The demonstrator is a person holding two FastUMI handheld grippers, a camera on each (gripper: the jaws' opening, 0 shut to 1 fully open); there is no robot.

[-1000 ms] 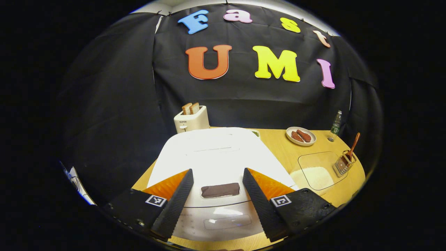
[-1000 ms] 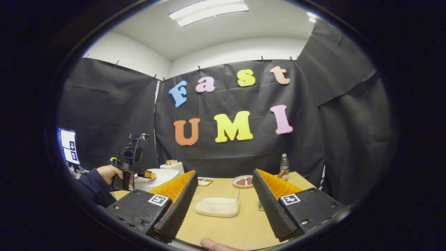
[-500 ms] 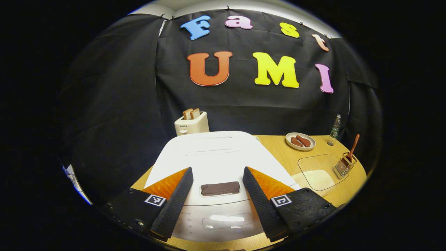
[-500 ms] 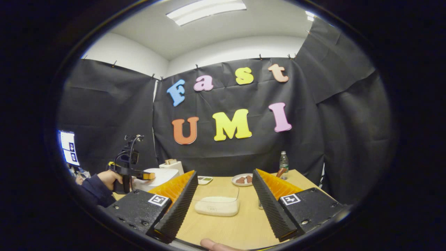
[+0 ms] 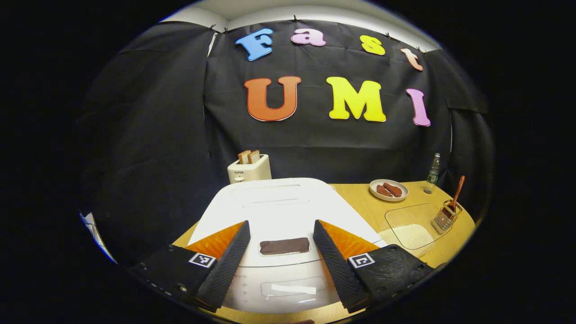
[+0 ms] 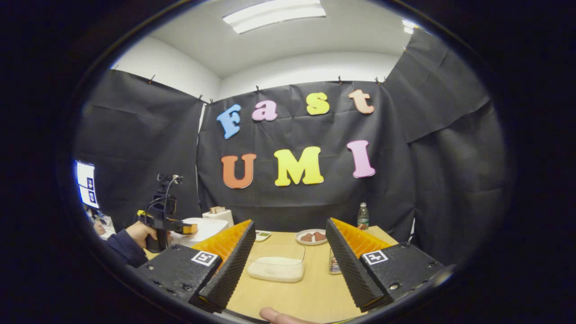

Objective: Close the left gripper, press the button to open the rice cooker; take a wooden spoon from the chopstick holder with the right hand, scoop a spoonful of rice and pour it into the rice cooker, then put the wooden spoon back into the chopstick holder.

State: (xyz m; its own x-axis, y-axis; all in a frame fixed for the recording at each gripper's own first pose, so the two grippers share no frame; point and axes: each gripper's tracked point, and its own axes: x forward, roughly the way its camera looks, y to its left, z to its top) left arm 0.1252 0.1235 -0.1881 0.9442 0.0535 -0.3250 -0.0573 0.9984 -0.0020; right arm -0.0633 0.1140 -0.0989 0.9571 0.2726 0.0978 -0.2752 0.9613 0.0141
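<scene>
The white rice cooker (image 5: 279, 207) stands just ahead in the left gripper view, lid down, its dark button (image 5: 284, 245) at the front edge. My left gripper (image 5: 281, 225) hovers over that button, open, one finger to either side and nothing held. At the far right a wooden spoon (image 5: 456, 192) stands in the wire chopstick holder (image 5: 444, 219), beside a clear box of rice (image 5: 407, 231). My right gripper (image 6: 289, 222) is open and empty above the table, facing the rice box (image 6: 275, 268). Its right finger half hides the holder (image 6: 334, 265).
A toaster (image 5: 249, 168) with bread stands behind the cooker. A plate of brown food (image 5: 389, 190) and a bottle (image 5: 433, 168) are at the back right. In the right gripper view, a hand (image 6: 139, 231) holds the left gripper (image 6: 186, 228) over the cooker (image 6: 204, 225).
The left gripper has tilted up a little, so the cooker and table sit lower in its view. Both grippers stay open. The right gripper has barely shifted.
</scene>
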